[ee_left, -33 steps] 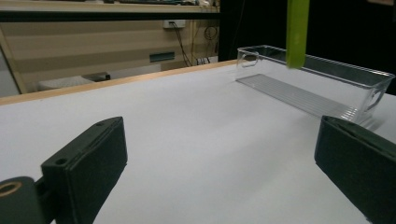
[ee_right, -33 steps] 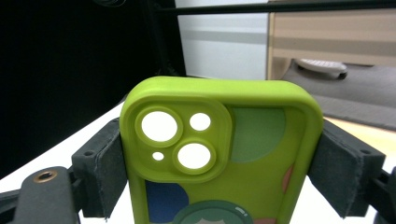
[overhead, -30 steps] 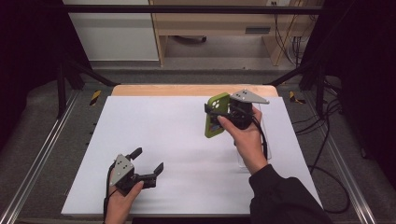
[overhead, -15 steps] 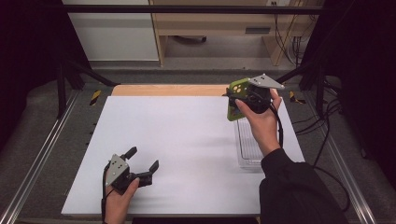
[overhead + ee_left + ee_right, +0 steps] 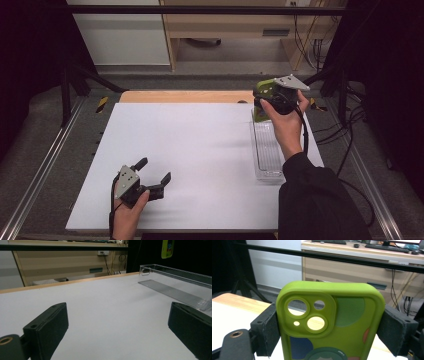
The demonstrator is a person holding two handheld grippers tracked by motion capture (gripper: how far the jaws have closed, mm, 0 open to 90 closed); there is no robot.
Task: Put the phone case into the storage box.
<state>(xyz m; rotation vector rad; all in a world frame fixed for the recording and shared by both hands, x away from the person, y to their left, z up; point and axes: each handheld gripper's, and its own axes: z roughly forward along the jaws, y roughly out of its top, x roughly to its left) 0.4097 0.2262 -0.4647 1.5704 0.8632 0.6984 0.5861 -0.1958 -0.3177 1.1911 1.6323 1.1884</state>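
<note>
There is one green phone case [image 5: 329, 322], held up above the far right corner of the table [image 5: 190, 150]. There is one clear plastic tray [image 5: 267, 150] (long and narrow) along the right edge. There are two grippers, left gripper [image 5: 152, 176] and right gripper [image 5: 261, 99].

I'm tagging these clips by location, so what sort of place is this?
Probably a lab or office workspace: a white table inside a dark metal frame, a wooden desk with keyboards and loose cables behind.

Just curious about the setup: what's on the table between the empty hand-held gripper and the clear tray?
Nothing: in the high view, only bare white table lies between the left hand-held gripper and the clear tray.
</note>
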